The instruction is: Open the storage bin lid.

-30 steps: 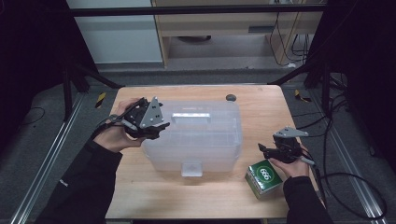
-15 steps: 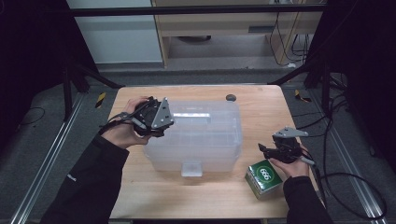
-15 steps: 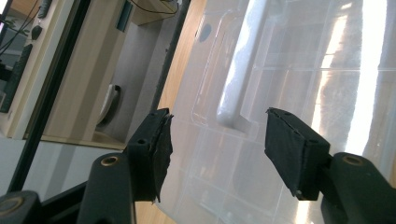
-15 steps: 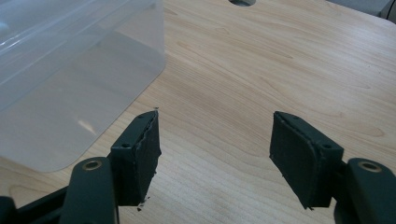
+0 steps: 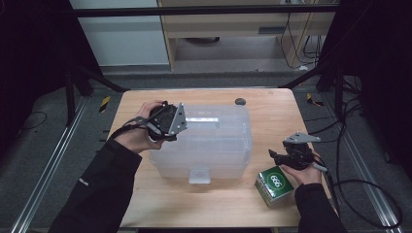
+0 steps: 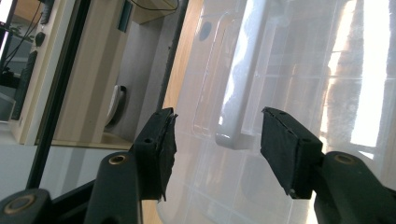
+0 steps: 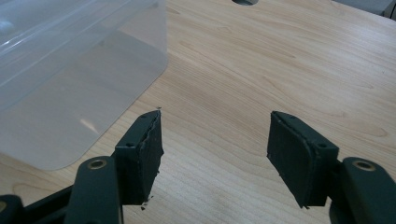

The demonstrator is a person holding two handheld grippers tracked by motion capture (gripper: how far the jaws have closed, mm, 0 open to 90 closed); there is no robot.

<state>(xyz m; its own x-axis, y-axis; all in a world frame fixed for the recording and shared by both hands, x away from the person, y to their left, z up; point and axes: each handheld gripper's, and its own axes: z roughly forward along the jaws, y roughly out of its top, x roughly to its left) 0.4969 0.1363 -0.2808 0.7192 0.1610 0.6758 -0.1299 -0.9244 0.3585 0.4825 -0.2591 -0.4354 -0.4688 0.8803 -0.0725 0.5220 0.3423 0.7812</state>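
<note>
The clear box (image 5: 209,145) is set mid-table. The left gripper (image 6: 217,137) is held apart around its lid handle (image 6: 240,93), perhaps untouched, jaws just closing. The right gripper (image 7: 215,144) is held apart, empty.

I see the clear plastic storage box (image 5: 209,145) sitting upright in the middle of the table (image 5: 272,116), its lid on and closed. The box is translucent and frosted, with rounded corners. I can make out moulded ridges across the lid and a white latch tab (image 5: 199,175) on the near side wall. A long white handle (image 5: 204,119) lies flat in a recess along the far part of the lid; in the left gripper view that handle (image 6: 243,79) runs away from me, its rounded near end showing plainly. From the right gripper view I see one lower corner of the box (image 7: 70,93) resting on the wood.
</note>
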